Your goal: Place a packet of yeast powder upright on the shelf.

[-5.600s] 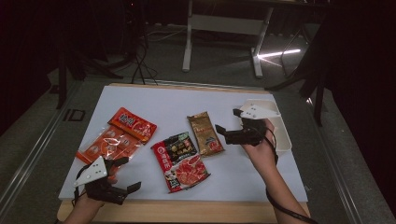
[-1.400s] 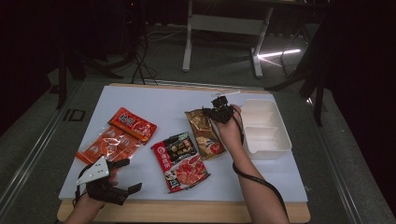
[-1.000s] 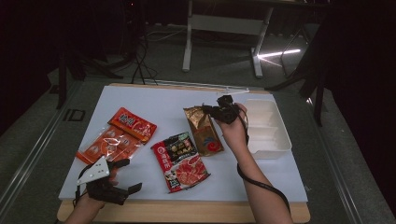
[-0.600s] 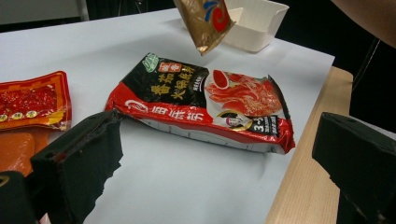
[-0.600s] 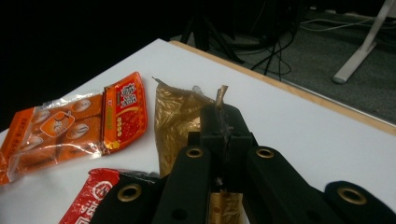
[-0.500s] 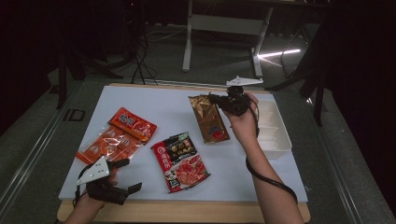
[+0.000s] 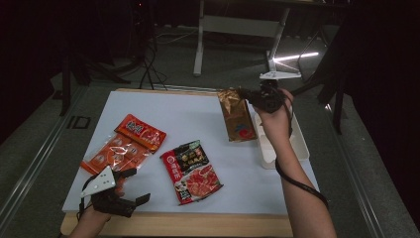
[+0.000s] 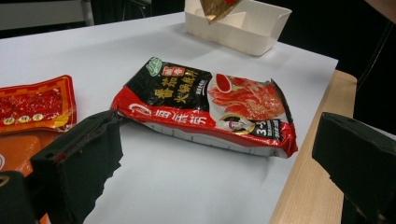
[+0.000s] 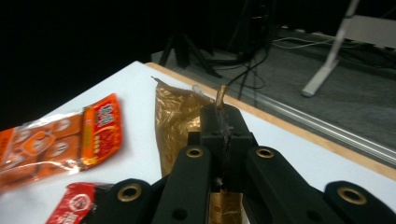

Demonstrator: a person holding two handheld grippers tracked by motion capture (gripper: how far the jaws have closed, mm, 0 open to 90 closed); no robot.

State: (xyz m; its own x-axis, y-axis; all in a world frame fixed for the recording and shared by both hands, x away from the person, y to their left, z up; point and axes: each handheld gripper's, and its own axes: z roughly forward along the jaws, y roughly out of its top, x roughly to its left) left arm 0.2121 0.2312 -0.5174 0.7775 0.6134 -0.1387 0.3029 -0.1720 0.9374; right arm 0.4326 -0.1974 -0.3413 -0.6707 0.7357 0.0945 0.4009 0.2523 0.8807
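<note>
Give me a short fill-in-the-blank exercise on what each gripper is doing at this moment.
1. The right gripper is shut on the ____ packet.
2. That packet hangs beside the ____ tray.
3. The left gripper rests with its jaws ____.
4. The table has ____ packets lying on it.

Missing words: gold; white; open; two

surface: white table (image 7: 198, 116) | on it: orange packets (image 7: 124, 146); red-black packet (image 7: 192, 171); white tray (image 7: 282, 148)
</note>
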